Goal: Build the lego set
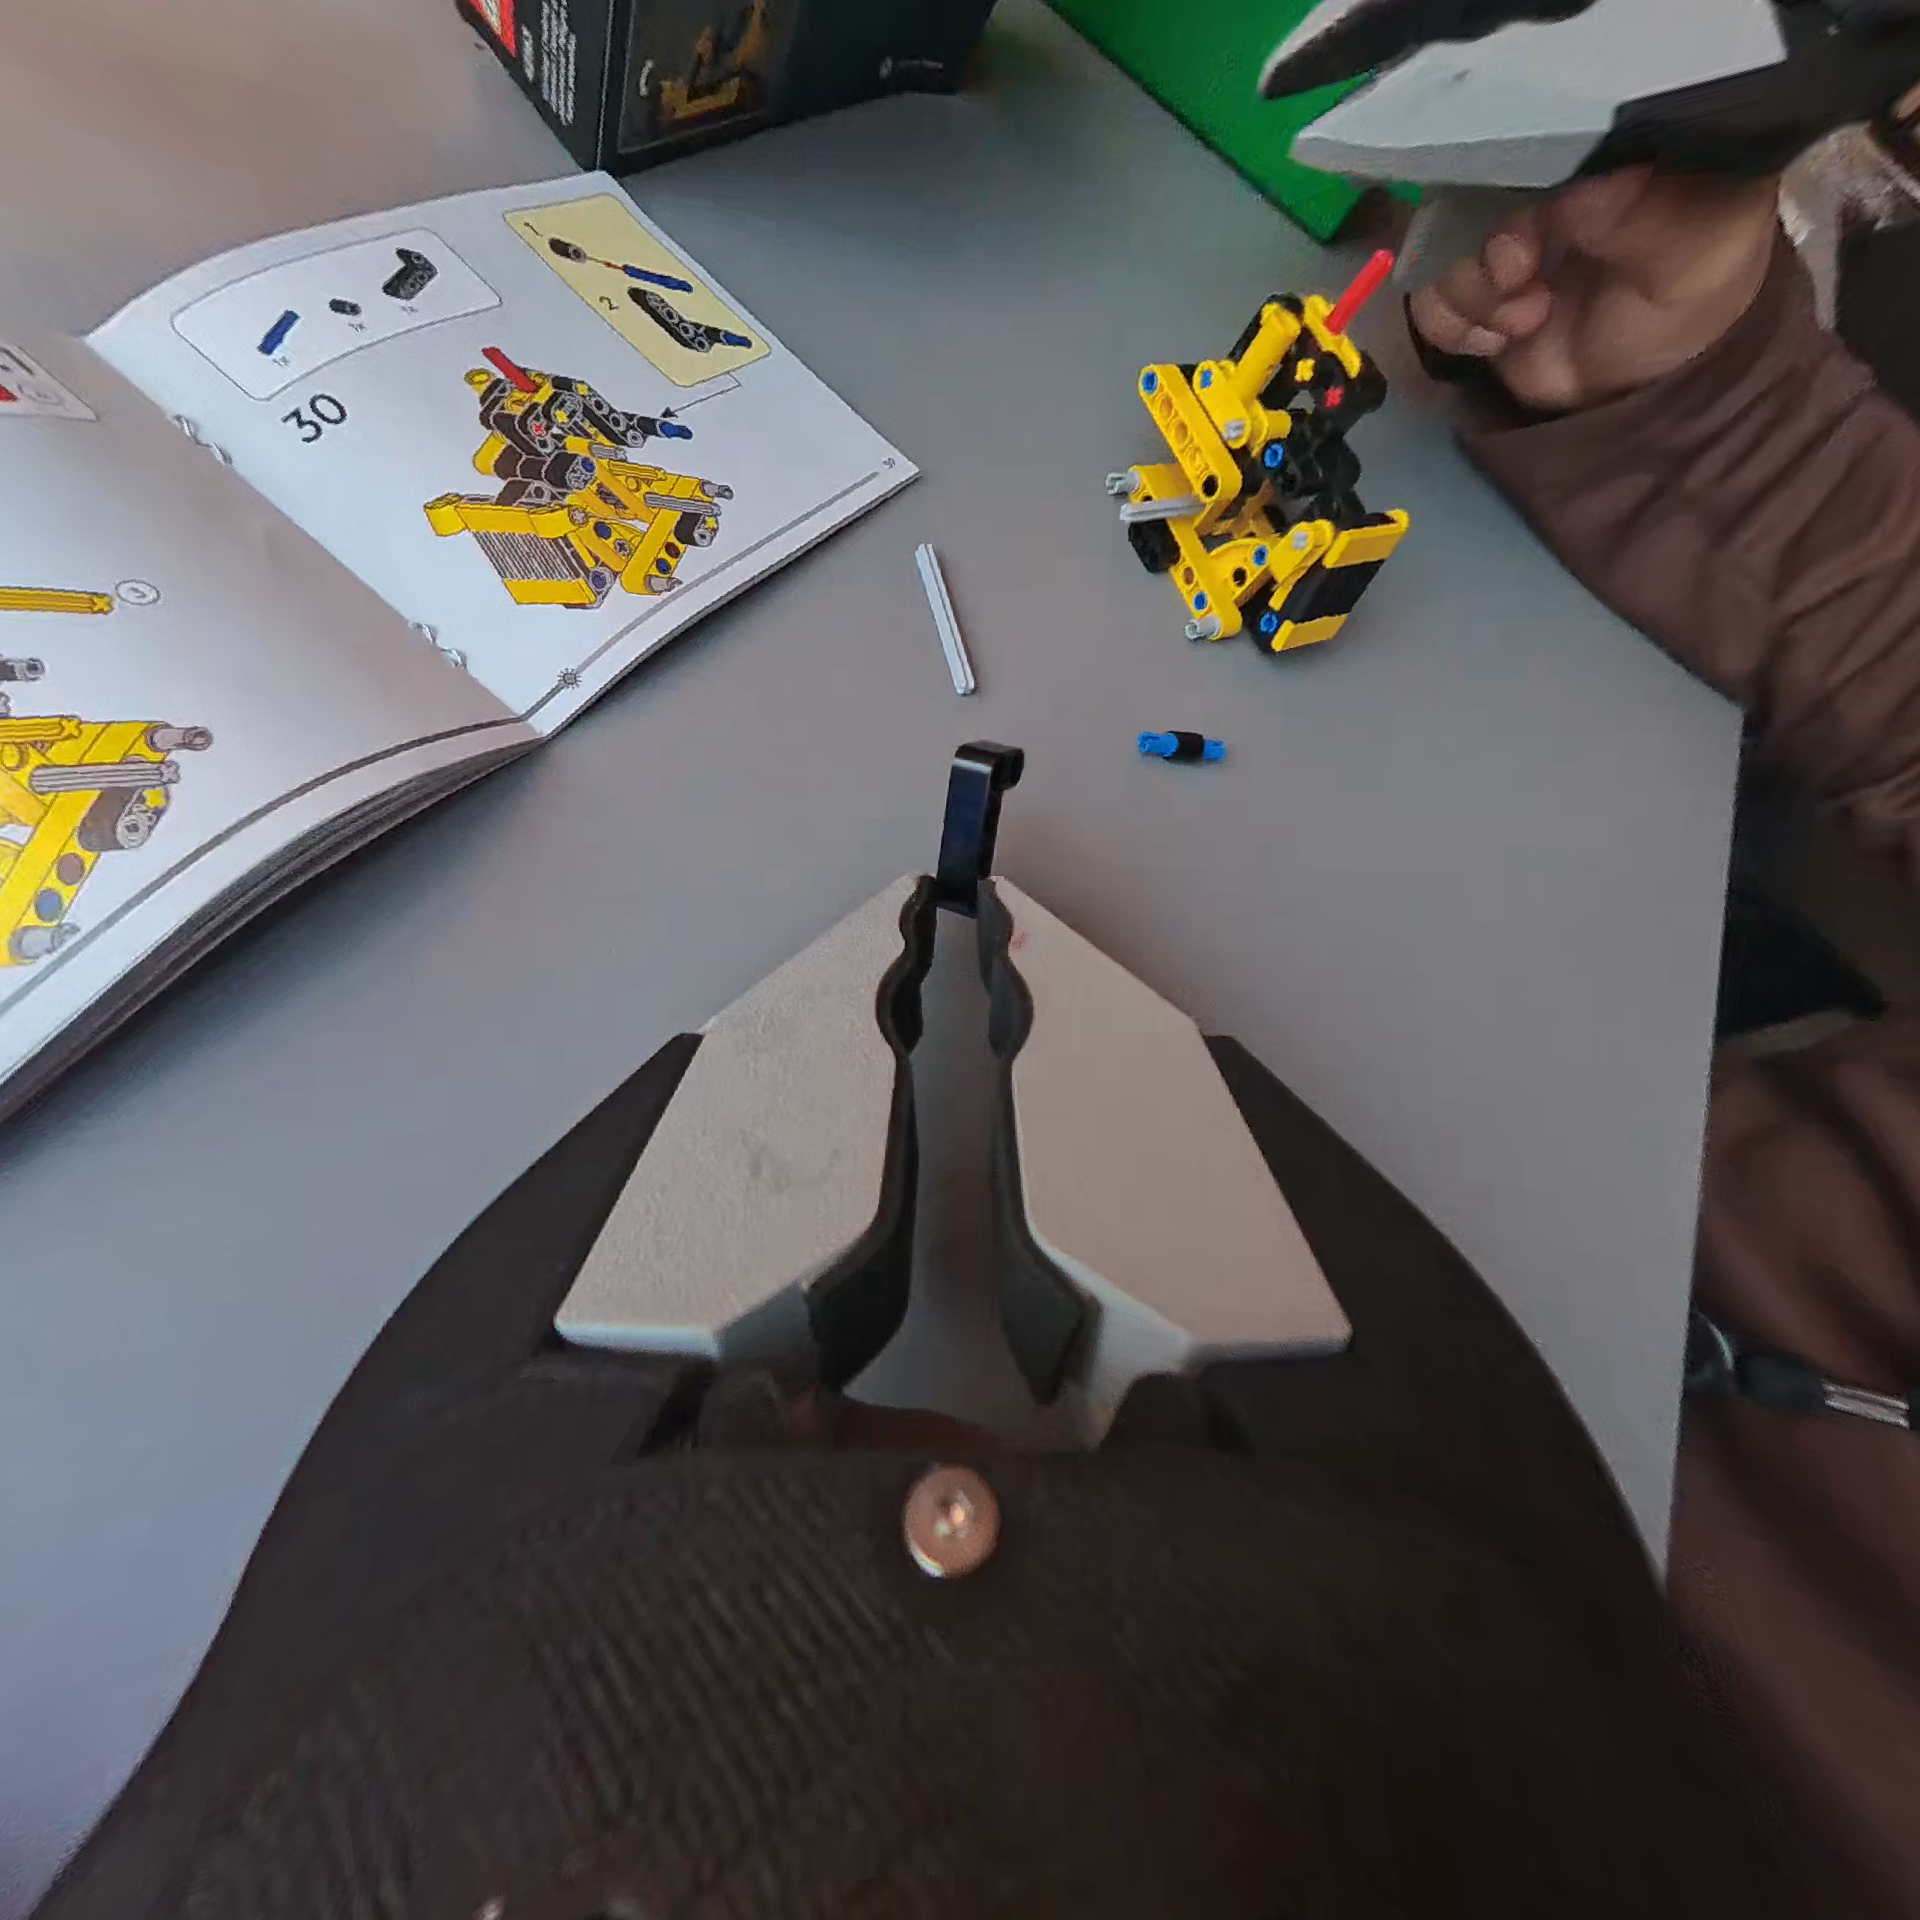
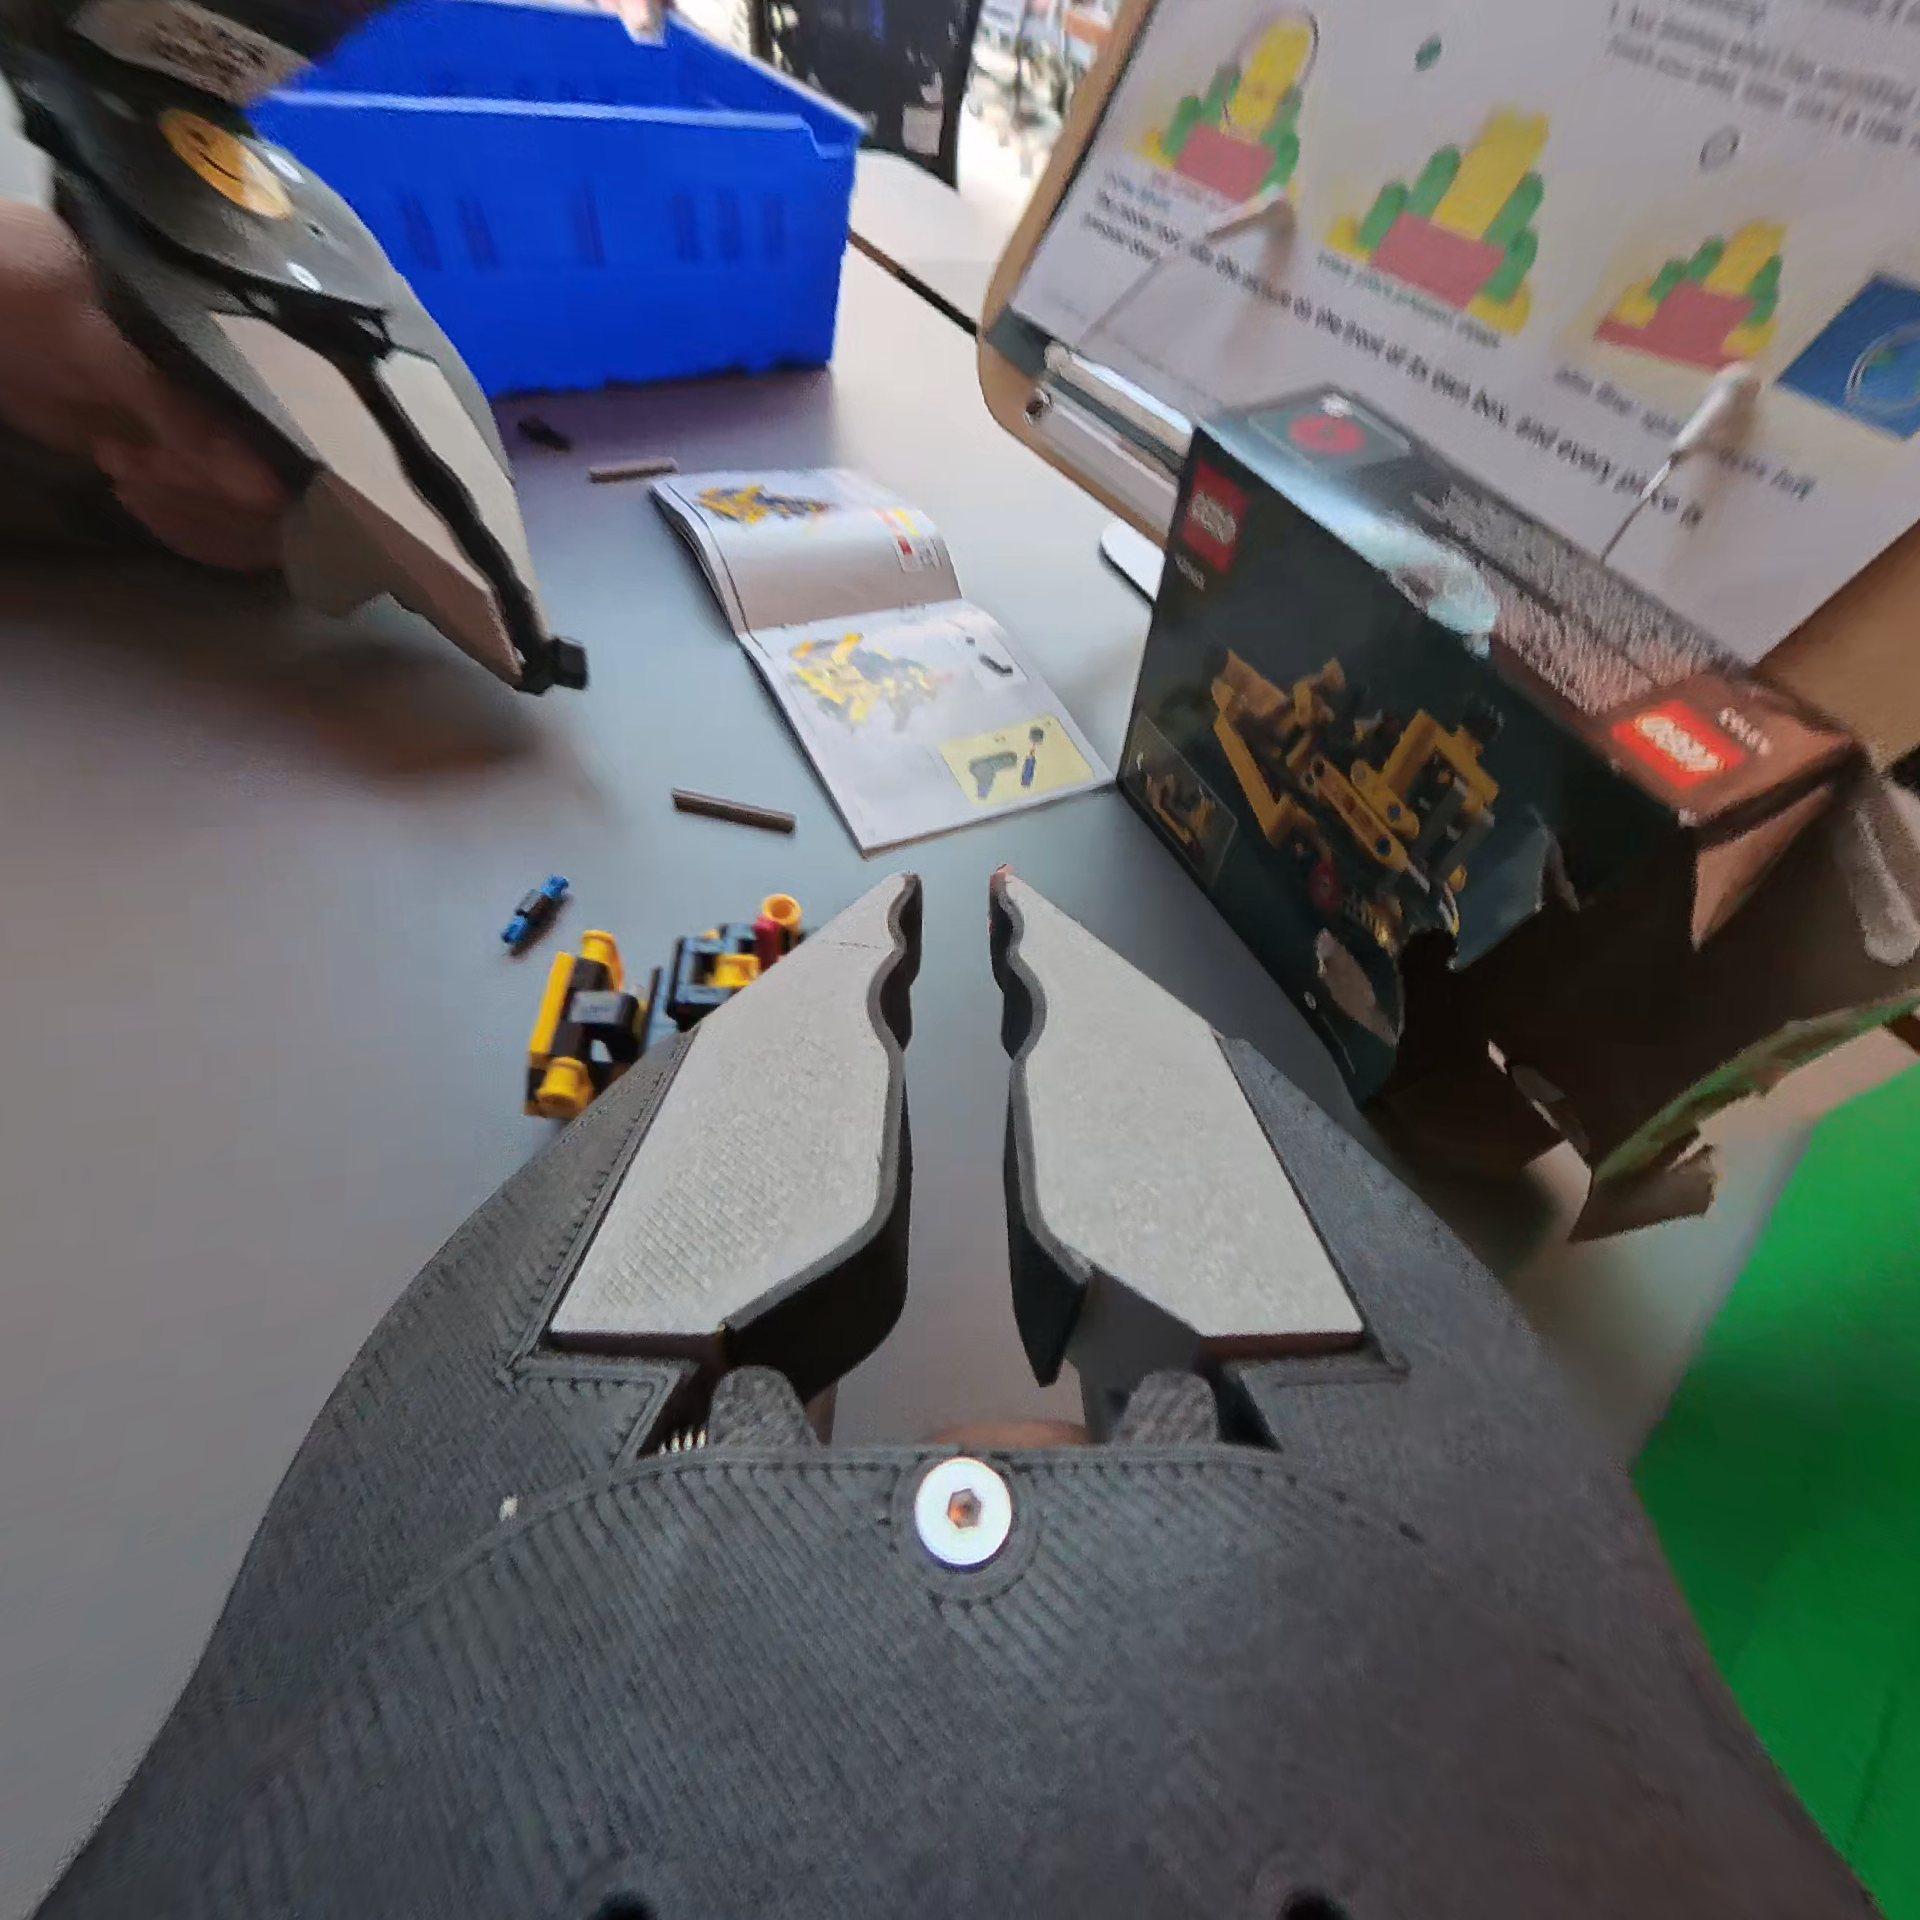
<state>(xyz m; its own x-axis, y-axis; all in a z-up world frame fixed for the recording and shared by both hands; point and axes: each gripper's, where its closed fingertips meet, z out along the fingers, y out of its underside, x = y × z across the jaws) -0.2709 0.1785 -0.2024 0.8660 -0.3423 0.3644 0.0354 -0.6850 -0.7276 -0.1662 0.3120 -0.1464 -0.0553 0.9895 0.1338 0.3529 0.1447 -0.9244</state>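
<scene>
My left claw (image 1: 964,894) was clamped on a black lego piece (image 1: 975,816) above the grey surface (image 1: 1351,1039). My right claw (image 2: 954,899) hung slightly parted, empty, beside the yellow model (image 1: 1262,473).

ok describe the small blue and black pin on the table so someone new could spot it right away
Start at the open instruction booklet on the grey table, then look right to the yellow and black model. Just below it lies the pin: short, blue at both ends, black in the middle, unlike the long pale grey axle nearby.
</scene>
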